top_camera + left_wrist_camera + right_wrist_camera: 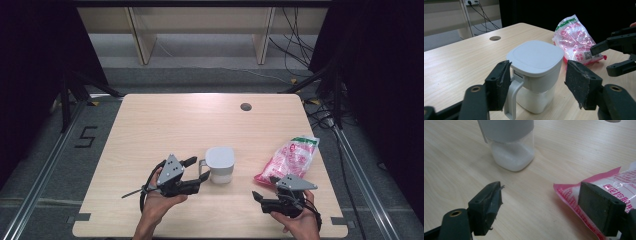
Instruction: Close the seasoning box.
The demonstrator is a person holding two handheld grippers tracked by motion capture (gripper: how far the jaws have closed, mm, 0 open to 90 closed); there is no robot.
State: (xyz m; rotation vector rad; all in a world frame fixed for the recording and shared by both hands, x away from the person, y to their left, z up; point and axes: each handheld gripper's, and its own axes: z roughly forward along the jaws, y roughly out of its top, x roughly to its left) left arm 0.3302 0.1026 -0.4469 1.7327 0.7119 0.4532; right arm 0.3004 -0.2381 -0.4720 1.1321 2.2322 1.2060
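Light wood table (165, 125); pink-and-white bag (290, 157) lies at its right side, white lidded jug (220, 164) stands near the middle. Left gripper (194, 175), jaws apart, straddles the jug's handle (511, 100) without pressing. Right gripper (260, 199), jaws apart and empty, sits just beside the bag.
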